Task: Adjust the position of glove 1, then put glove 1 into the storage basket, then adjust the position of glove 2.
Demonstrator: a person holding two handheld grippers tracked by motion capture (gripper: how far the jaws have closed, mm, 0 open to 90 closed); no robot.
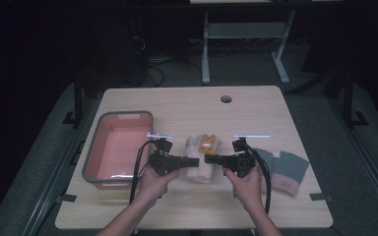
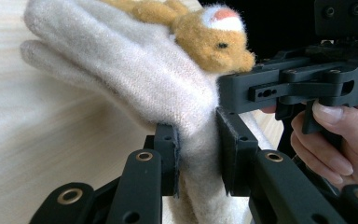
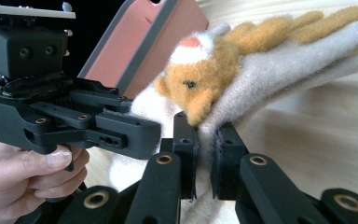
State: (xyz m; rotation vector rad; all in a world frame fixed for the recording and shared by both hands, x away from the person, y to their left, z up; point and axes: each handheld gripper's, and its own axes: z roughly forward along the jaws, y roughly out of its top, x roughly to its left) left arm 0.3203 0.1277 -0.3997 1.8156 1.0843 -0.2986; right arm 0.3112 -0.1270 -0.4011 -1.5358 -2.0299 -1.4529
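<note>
Cream glove (image 1: 200, 158) with a small plush animal (image 1: 207, 143) sewn on its back is being pinched from both sides: the left gripper (image 1: 193, 161) is pressed together on one edge of the wool near the cuff, and the right gripper (image 1: 209, 158) is pressed together on the opposite edge. In the left gripper view, a fold of the glove (image 2: 144, 79) is being squeezed between the two black pads, and in the right gripper view the same is being seen, with the plush animal (image 3: 200, 74) just above the jaws. It is being judged that two grips are used because the fabric is soft and would hang and fold under one grip alone; held at two sides, it is being kept spread and level between the grippers. The glove seems to be lifted a little off the bench (image 1: 187, 105), though contact under it cannot be told.

Beyond the left gripper, a grey bin (image 1: 98, 147) with a pink inside is standing open, perhaps as the place for the glove. Beyond the right gripper, a grey glove with a pink cuff (image 1: 283, 169) is lying flat on the bench.

The cuff of the cream glove is being hidden by the jaws, and its underside is not being shown. The fingers of the glove are being cut off at the frame edge in both gripper views.
</note>
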